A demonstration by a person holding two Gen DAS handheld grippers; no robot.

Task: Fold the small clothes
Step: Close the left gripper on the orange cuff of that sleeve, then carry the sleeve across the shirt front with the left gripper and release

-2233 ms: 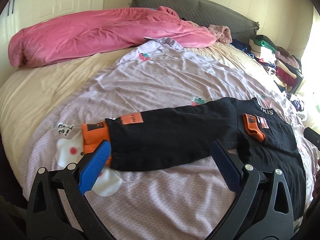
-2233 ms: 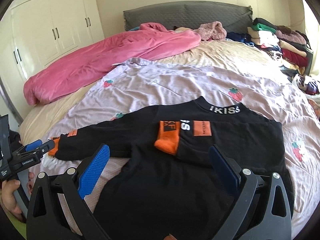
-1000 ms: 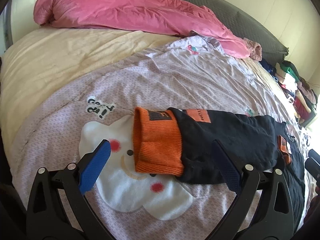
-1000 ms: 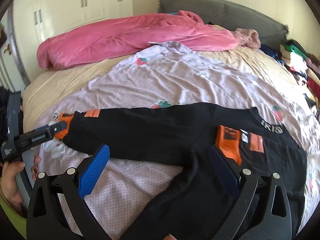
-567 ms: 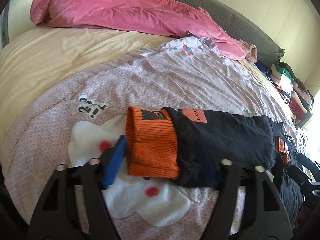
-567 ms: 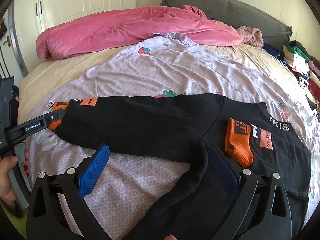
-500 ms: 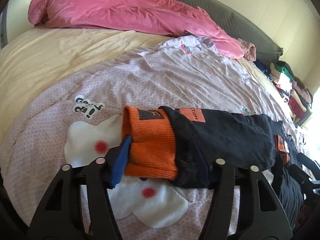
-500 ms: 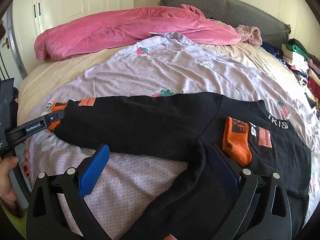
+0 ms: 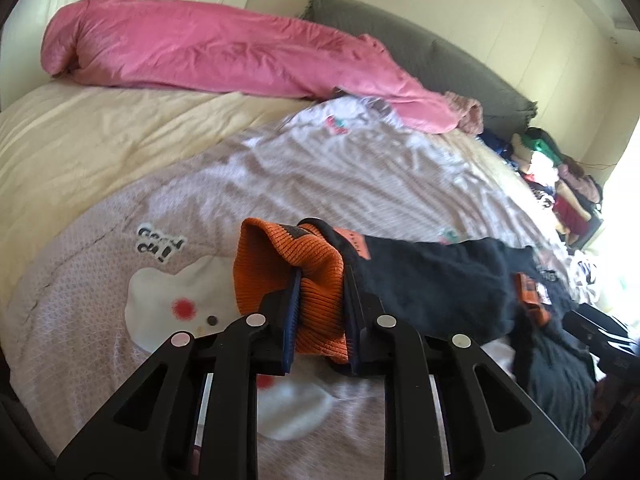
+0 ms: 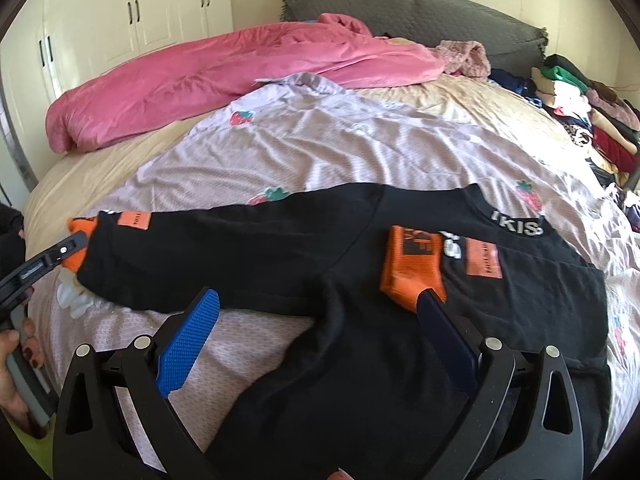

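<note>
A small black top (image 10: 520, 320) with orange cuffs lies flat on a lilac sheet (image 10: 360, 140). One sleeve is folded across the chest, with its orange cuff (image 10: 412, 268) by the collar. The other sleeve (image 10: 240, 248) stretches out to the left. In the left wrist view my left gripper (image 9: 322, 276) has its jaws closing on that sleeve's orange cuff (image 9: 280, 256), and the pads pinch the ribbed knit. The cuff bunches up between them. My right gripper (image 10: 318, 296) hovers open over the underarm part of the top, with nothing between its pads.
A pink duvet (image 10: 240, 68) lies along the far side of the bed, before a grey headboard (image 10: 440, 12). Stacked clothes (image 10: 580, 108) sit at the right edge. White wardrobes (image 10: 140, 8) stand behind. A hand (image 10: 16, 360) holds the left gripper (image 10: 48, 264) at the bed's left edge.
The left jaws came together from wide open onto the orange cuff and raised it slightly. The right gripper slid sideways over the top and stayed open.
</note>
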